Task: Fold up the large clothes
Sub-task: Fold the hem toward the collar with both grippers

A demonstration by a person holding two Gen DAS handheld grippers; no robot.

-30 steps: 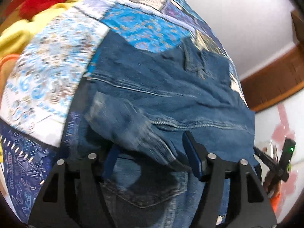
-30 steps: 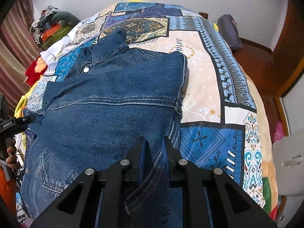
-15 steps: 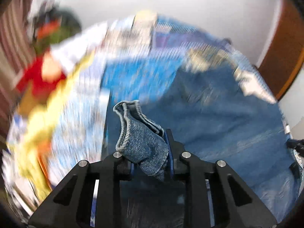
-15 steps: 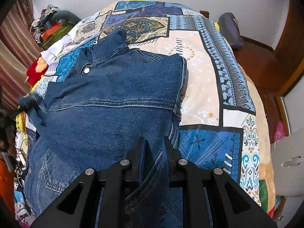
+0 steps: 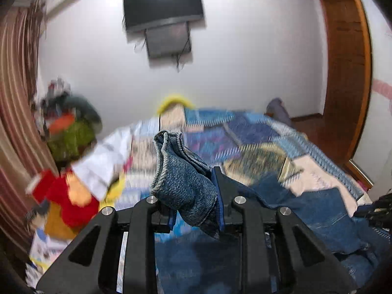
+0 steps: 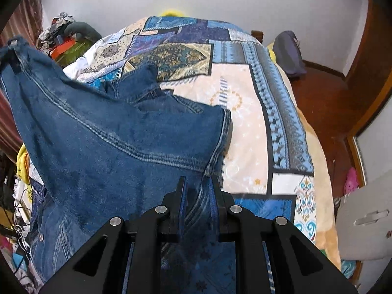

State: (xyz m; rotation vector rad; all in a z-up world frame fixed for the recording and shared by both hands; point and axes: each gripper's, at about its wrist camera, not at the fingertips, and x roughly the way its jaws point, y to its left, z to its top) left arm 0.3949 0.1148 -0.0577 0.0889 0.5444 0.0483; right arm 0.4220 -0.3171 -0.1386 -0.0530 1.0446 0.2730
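Two claws we hold clenched on one blue denim jacket, left gripper pinching its bunched cuff, only this view showing the black wall-mounted television, right gripper clamping its hem, only here the patchwork quilt sharp.

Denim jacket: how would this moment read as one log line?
left hand-held gripper: shut on jacket cuff, lifted | right hand-held gripper: shut on jacket edge | jacket: partly raised off bed

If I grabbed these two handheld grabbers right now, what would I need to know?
Left gripper: fingers shut on a bunched end of the denim jacket, raised above the bed.
Right gripper: fingers shut on the jacket's near edge, low over the patchwork bedspread.
Jacket: left side lifted, the rest lies on the bed.
Done: both grips taken.
Left: probably carry the lifted side across to make the fold, then finish folding.
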